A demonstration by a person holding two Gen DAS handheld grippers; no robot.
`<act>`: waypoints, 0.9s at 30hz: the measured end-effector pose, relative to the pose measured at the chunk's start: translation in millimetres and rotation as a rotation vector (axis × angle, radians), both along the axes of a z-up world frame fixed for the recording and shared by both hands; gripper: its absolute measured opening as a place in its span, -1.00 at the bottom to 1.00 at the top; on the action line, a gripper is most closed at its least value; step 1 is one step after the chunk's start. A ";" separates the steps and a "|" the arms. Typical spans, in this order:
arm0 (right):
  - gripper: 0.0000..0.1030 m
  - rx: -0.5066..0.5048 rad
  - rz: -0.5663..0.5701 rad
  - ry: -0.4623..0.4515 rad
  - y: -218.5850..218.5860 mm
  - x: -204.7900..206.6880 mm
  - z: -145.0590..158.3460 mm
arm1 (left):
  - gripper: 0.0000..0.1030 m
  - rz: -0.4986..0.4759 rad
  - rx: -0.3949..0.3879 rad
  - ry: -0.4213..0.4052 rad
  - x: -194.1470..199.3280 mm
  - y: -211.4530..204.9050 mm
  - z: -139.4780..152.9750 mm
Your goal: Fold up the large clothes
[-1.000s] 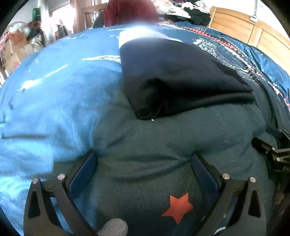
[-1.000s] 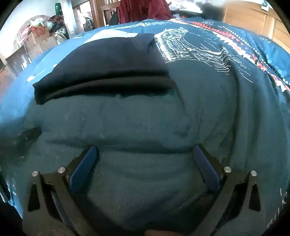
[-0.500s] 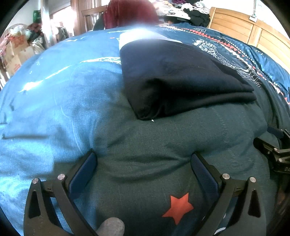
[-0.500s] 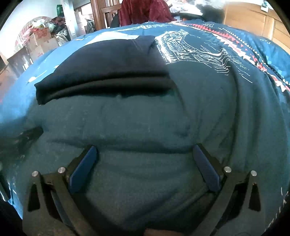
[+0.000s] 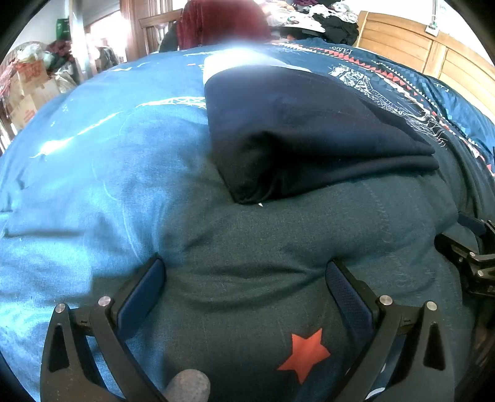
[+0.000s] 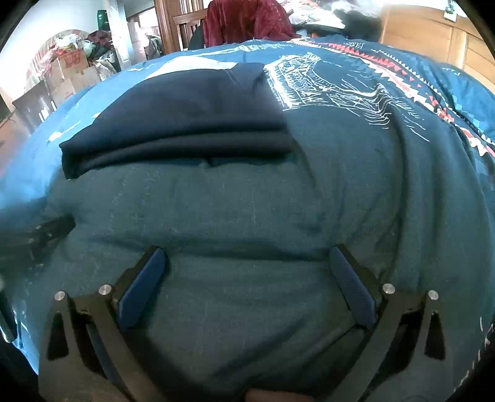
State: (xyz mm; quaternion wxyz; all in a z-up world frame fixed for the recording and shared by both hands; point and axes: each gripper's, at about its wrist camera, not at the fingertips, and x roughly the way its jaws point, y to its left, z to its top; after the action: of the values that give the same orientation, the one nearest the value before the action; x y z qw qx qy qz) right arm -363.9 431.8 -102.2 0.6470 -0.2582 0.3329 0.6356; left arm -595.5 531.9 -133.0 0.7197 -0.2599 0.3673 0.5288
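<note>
A folded dark navy garment [image 5: 309, 136] [image 6: 191, 120] lies on the blue patterned bedspread [image 5: 92, 173] [image 6: 355, 130]. My left gripper [image 5: 244, 272] hovers low over the dark teal part of the cover, near a red star print [image 5: 304, 352], with its blue pads spread wide and nothing between them. The garment's near corner is a short way ahead of it. My right gripper [image 6: 247, 263] is likewise open above the cover, with the garment's folded edge ahead and to the left. The right gripper's black frame [image 5: 473, 266] shows at the edge of the left wrist view.
A wooden headboard [image 5: 433, 58] [image 6: 433, 40] borders the bed at the right. A chair draped in dark red fabric [image 5: 222, 24] [image 6: 247, 21] stands behind the bed. Cardboard boxes and clutter [image 5: 27, 89] [image 6: 68, 71] sit at the far left.
Both grippers have shifted only slightly; the garment lies as before and both stay open.
</note>
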 end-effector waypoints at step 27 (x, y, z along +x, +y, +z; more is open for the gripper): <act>1.00 0.000 -0.003 -0.007 -0.3 -0.2 0.6 | 1.00 0.002 0.004 -0.009 -0.9 -1.5 0.6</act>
State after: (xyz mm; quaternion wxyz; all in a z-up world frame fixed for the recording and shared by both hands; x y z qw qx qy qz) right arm -364.1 431.6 -101.6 0.6491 -0.2599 0.3310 0.6336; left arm -596.4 530.4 -132.4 0.7214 -0.2611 0.3627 0.5290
